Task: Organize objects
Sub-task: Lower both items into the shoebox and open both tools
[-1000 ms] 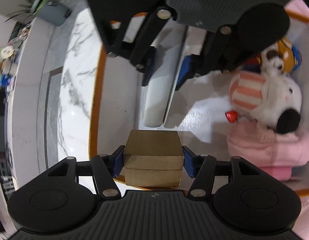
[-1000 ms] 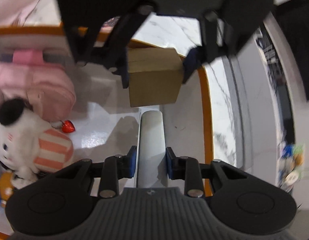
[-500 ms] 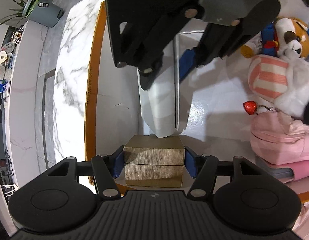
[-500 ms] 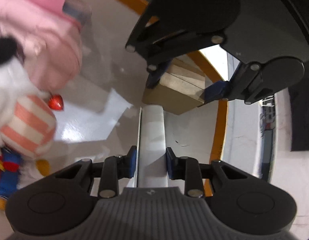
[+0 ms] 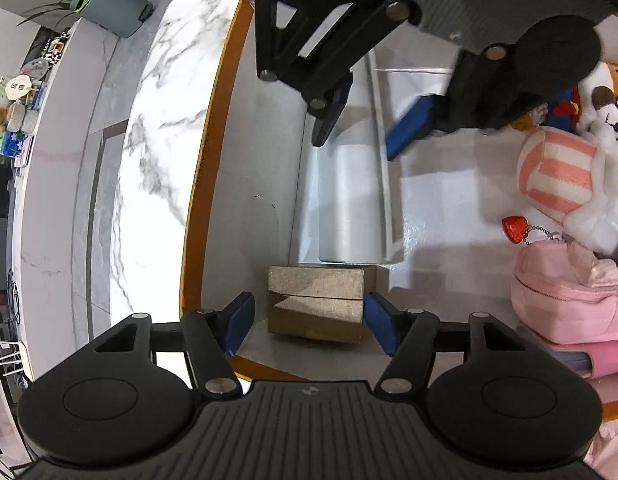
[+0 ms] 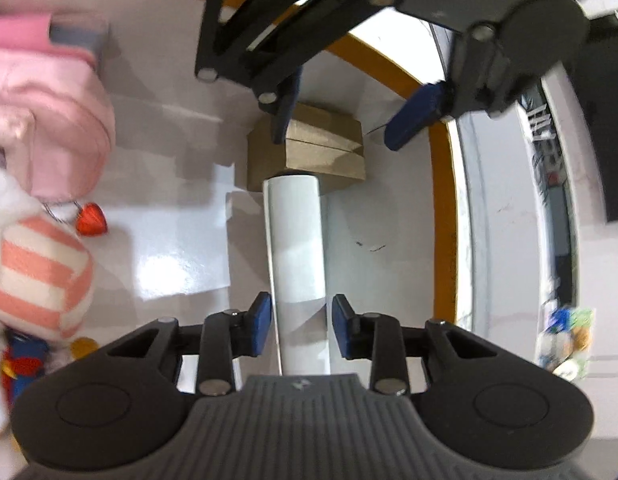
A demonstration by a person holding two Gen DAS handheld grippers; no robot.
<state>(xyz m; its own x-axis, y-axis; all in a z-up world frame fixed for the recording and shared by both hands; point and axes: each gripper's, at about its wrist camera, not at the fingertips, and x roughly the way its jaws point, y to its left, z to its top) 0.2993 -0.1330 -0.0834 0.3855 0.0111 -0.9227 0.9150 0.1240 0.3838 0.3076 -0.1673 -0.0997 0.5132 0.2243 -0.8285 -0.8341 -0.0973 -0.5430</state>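
A small brown cardboard box (image 5: 319,308) lies in the white bin with an orange rim (image 5: 201,168), and shows in the right wrist view (image 6: 309,152). My left gripper (image 5: 309,326) is open around it, jaws apart from its sides. A white roll (image 5: 351,200) lies on the bin floor, its end against the box; it also shows in the right wrist view (image 6: 297,256). My right gripper (image 6: 303,324) is open, with a gap between each jaw and the roll. The two grippers face each other.
A pink backpack (image 5: 569,296) with a red heart charm (image 5: 515,230), a white plush with pink stripes (image 5: 561,180) and a dog plush (image 5: 605,104) fill the bin's right side. A marble counter (image 5: 149,160) lies left of the rim.
Both grippers have opened: the left let go of the box, the right let go of the roll. Box and roll now rest on the bin floor.
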